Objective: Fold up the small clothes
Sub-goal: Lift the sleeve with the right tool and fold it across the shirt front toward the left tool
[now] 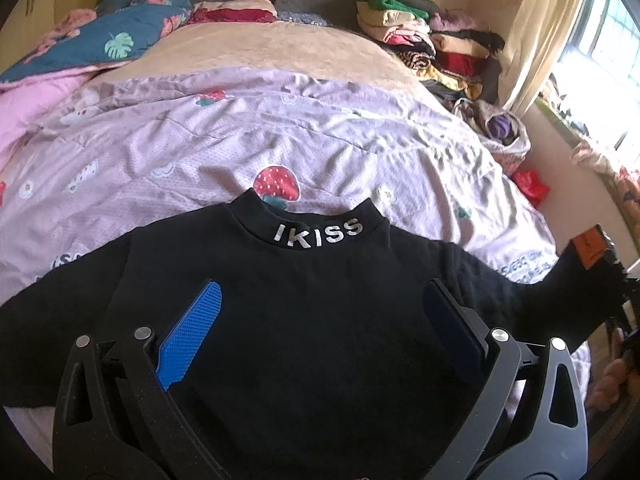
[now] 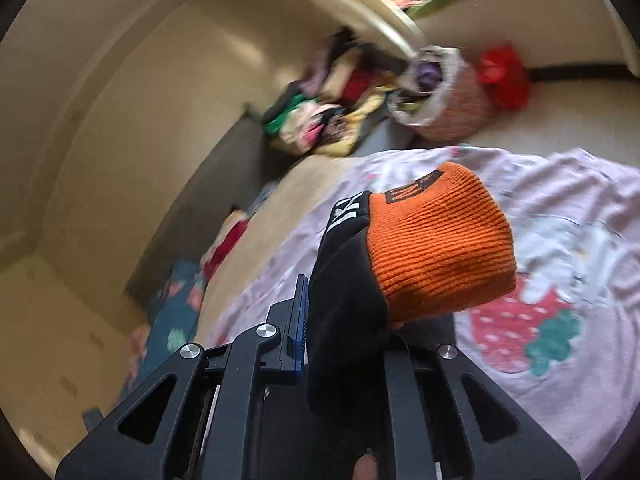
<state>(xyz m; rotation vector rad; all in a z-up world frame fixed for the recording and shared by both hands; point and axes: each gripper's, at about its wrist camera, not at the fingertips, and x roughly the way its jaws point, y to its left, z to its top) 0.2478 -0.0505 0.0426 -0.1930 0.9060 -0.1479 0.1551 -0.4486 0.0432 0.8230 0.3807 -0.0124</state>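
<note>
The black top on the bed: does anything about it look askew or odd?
Yes. The black top lies flat on the strawberry sheet, except one sleeve: its orange cuff is pinched in the right gripper and lifted off the bed.

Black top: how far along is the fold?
Done: the black top lies spread face up on the strawberry quilt, collar away from the camera. In hand: the right gripper is shut on the sleeve with the orange cuff and holds it off the quilt; the left gripper hovers open above the chest. Left: no fold is laid yet, and the other sleeve lies flat.
</note>
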